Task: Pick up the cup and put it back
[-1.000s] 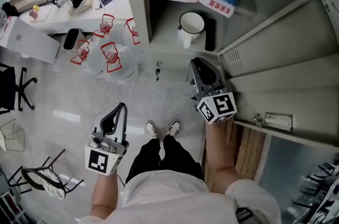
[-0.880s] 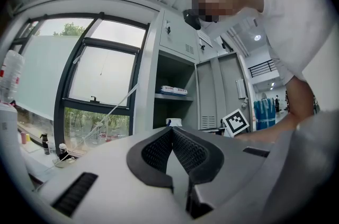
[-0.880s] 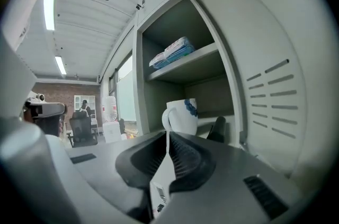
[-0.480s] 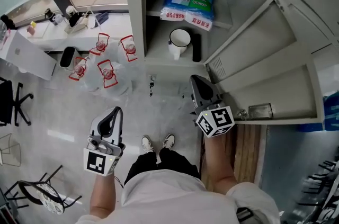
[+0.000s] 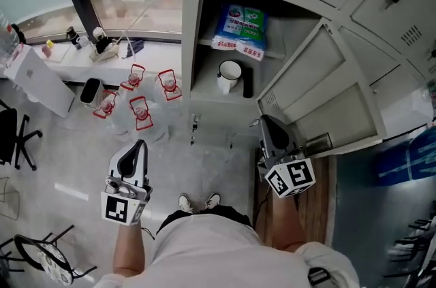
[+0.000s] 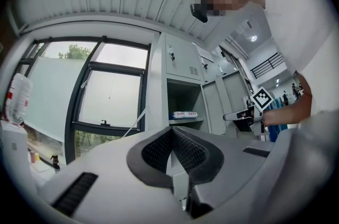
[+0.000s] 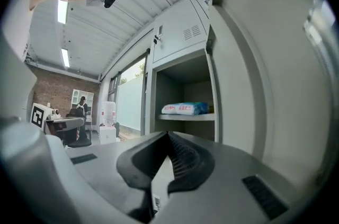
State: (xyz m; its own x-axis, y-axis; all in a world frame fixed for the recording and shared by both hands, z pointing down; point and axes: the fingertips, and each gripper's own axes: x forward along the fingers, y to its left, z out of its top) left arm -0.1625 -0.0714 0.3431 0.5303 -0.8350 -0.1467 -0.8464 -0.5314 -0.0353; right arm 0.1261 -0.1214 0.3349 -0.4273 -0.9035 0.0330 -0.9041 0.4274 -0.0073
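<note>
Locker shelf [image 5: 207,90] with cup [image 5: 229,75], well apart from left tool [image 5: 139,145] and right tool [image 5: 268,122], both closed, empty.

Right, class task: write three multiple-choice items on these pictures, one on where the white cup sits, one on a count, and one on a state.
1. Where is the white round cup?
A on the floor
B on the lower shelf of the open grey metal locker
C on the window sill

2. How many clear water bottles with red handles stand on the floor?
A one
B two
C four

3. How do the jaws of the right gripper stand?
A shut and empty
B wide open
C closed on the cup

Key:
1. B, the cup sits below the shelf that holds the blue-green plastic packet.
2. C, four red handles show in the head view.
3. A, the right gripper view shows the jaws together with nothing between them.
</note>
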